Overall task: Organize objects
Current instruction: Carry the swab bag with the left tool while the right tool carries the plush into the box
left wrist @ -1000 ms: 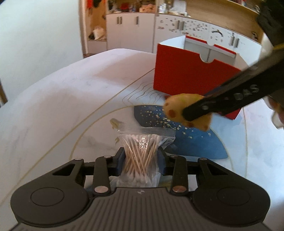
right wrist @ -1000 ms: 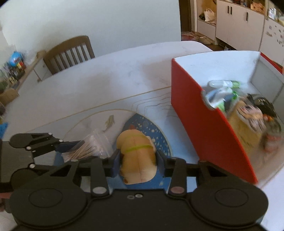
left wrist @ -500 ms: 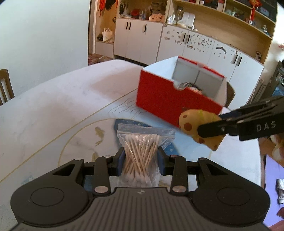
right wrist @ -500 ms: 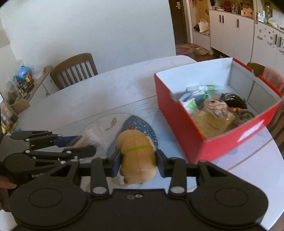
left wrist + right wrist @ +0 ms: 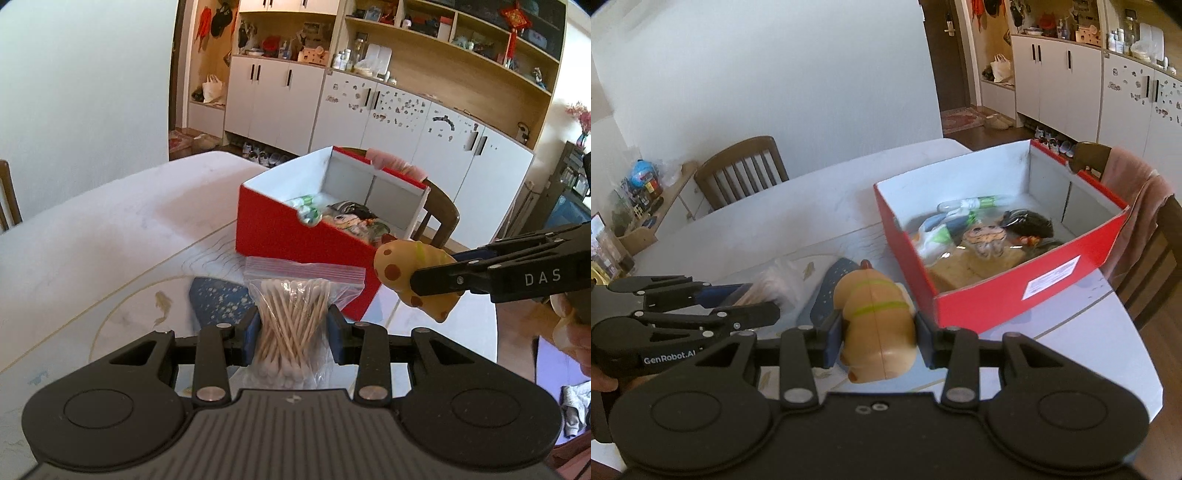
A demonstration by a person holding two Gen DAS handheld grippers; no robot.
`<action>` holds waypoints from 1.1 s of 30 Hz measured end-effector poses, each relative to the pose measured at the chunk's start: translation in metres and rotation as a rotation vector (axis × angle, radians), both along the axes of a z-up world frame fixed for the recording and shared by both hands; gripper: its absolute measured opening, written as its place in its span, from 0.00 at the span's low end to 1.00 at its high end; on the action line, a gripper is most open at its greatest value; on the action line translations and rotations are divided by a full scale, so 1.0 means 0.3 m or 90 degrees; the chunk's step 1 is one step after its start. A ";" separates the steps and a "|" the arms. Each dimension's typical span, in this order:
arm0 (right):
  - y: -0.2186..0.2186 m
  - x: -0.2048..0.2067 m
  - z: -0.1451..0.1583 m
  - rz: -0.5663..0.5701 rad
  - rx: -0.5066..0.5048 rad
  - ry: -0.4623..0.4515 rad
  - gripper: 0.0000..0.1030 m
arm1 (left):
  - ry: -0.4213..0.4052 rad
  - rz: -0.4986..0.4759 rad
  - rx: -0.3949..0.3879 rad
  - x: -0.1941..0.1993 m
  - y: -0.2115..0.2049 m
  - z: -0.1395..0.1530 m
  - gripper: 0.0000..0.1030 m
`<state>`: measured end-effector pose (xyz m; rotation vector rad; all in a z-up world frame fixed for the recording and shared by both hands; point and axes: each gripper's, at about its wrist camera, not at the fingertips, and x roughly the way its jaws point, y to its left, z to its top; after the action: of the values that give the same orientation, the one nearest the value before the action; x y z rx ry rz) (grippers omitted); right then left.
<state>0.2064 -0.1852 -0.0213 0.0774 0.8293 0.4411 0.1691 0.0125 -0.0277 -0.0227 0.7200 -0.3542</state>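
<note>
My left gripper [image 5: 291,334] is shut on a clear zip bag of cotton swabs [image 5: 295,317] and holds it above the table, short of the red box [image 5: 295,236]. My right gripper [image 5: 880,334] is shut on a tan toy animal with a green band [image 5: 877,325]; the toy also shows in the left wrist view [image 5: 413,280], to the right of the box. The left gripper shows in the right wrist view [image 5: 750,306] with the bag [image 5: 775,284]. The red box [image 5: 997,302] is open and holds several items.
A white round table [image 5: 775,221] carries a blue dotted mat [image 5: 218,299]. A wooden chair [image 5: 742,170] stands at the far side, another with a pink cloth [image 5: 1134,206] behind the box. White cabinets [image 5: 388,125] line the back wall.
Both grippers have risen with their loads, so the box's inside now shows from above. The toy has moved to the right of the box in the left wrist view.
</note>
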 end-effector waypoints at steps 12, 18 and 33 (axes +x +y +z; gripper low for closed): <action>-0.188 0.111 0.015 0.028 0.005 -0.009 0.40 | -0.004 0.021 -0.004 0.085 -0.210 0.063 0.35; -0.289 0.185 0.020 0.036 0.017 -0.020 0.40 | -0.009 0.030 0.016 0.143 -0.325 0.069 0.35; -0.482 0.415 -0.014 -0.002 0.006 -0.041 0.40 | -0.006 0.031 0.067 0.355 -0.527 0.036 0.35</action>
<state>0.3309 -0.3297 -0.0255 0.0723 0.7638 0.4428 0.2757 -0.1455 -0.0170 0.0608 0.7262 -0.2700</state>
